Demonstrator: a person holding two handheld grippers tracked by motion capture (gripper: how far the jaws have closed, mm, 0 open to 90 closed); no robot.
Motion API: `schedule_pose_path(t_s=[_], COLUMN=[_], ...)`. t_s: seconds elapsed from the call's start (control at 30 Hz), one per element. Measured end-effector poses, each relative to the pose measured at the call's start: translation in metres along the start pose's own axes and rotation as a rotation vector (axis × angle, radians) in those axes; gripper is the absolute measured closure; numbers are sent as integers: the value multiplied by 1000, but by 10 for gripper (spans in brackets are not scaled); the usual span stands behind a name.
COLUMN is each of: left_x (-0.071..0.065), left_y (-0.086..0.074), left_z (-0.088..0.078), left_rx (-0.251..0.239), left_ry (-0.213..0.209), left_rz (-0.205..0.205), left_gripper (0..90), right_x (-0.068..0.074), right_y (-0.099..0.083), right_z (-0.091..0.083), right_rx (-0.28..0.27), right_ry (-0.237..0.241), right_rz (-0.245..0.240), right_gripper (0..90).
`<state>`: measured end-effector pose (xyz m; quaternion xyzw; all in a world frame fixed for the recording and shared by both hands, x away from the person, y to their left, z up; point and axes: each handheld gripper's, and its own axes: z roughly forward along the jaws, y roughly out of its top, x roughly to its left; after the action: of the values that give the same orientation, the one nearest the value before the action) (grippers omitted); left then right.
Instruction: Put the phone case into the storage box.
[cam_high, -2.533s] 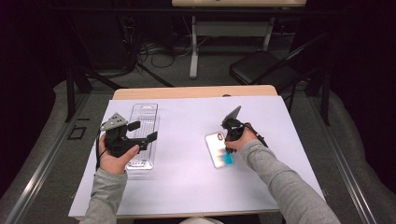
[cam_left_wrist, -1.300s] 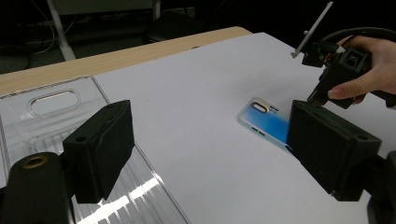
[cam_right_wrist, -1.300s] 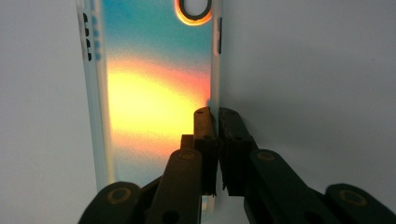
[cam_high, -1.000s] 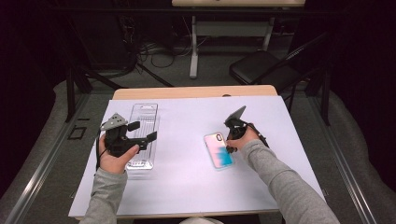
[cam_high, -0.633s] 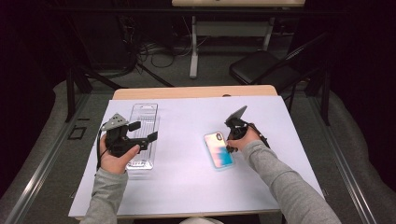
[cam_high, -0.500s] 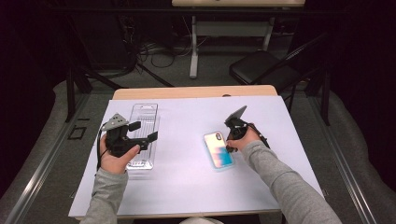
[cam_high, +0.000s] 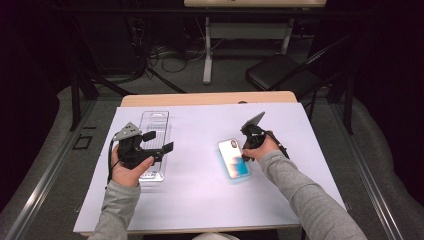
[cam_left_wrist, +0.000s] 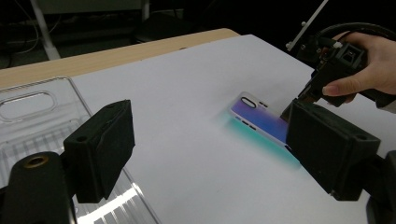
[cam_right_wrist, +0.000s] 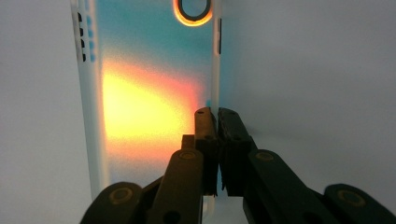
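left gripper (cam_high: 157, 143): was black, with two blocky rectangular pads (cam_left_wrist: 100, 149) on thick rounded arms; a brass-coloured rivet sat in one arm, and small round holes marked the pad faces.
top plate (cam_high: 128, 131): was grey and three-cornered, with a few small dark holes in it.
left cable (cam_high: 109, 160): was black and thin, looping beside the wrist.
right gripper (cam_right_wrist: 217, 116): was black, its jaws narrow and flat-sided, carried on linked arms with brass-coloured pivots at the joints.
right cable (cam_high: 280, 145): was black, curving over the back of the hand.
sleeves (cam_high: 118, 207): were grey, long and soft-looking, with ribbed cuffs at the wrists.
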<state>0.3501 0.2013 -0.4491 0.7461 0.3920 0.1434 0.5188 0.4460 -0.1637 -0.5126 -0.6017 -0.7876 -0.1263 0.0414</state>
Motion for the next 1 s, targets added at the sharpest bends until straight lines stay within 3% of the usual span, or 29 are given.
schedule_pose_path(t_s=[0.4,0.53,0.63,0.7,0.77,0.8,1.0], left_x=[-19,-24,-26,-28,-30,-32,-37], left_y=[-6,-8,-10,-12,-12,-14,-18], left_z=[22,28,32,34,35,38,43], left_rx=[58,68,72,75,75,74,78], left_ry=[-56,-80,-92,-99,-102,-99,-116], left_rz=[23,15,10,8,13,25,25], left_gripper=[160,180,185,187,203,213,246], right_x=[4,4,5,5,6,7,8], right_y=[-2,-2,-4,-3,-4,-6,-7], right_z=[-14,-18,-17,-21,-21,-20,-24], right_rx=[-75,-59,-95,-52,-62,-95,-100], right_ry=[15,-6,0,-28,-21,-5,-1], right_rz=[-11,-23,-30,-47,-41,-37,-41], right_gripper=[874,874,875,874,874,874,874])
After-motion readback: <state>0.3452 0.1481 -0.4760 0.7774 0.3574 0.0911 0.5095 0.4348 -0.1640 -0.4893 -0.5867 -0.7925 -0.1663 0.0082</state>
